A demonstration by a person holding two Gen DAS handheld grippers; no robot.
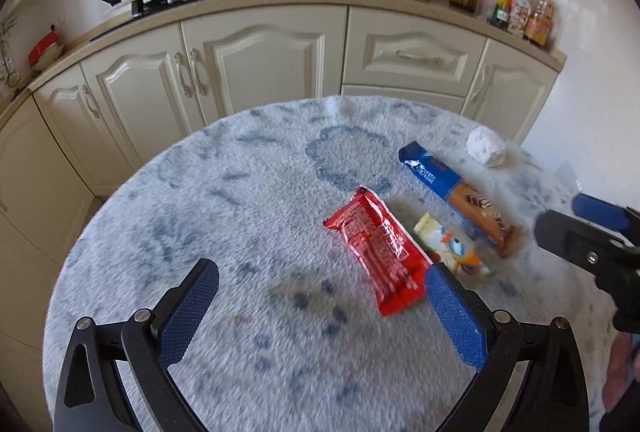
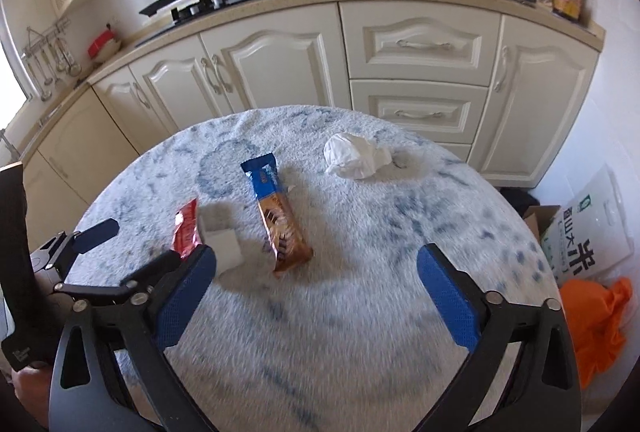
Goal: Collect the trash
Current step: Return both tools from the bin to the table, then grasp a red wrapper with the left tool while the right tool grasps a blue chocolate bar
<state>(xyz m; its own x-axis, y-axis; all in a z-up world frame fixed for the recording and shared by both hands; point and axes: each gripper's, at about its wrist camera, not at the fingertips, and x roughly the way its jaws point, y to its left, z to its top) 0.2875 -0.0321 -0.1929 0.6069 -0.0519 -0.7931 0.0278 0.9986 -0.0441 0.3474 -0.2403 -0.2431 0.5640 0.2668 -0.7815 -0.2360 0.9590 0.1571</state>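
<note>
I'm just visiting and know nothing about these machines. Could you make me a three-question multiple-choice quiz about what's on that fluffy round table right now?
1. Where does the crumpled white tissue lie?
A. Beyond the blue-and-brown wrapper, toward the cabinets
B. Under the red wrapper
C. On the floor

2. How many trash items lie on the table?
A. Two
B. Four
C. Six

3. What state are the right tongs in?
A. Shut on the tissue
B. Open, holding nothing
C. Shut on a wrapper

Answers:
1 A: it sits farther back than the blue-and-brown wrapper.
2 B: red wrapper, blue-and-brown wrapper, small cartoon packet, tissue.
3 B: the blue pads stand wide apart over bare cloth.
</note>
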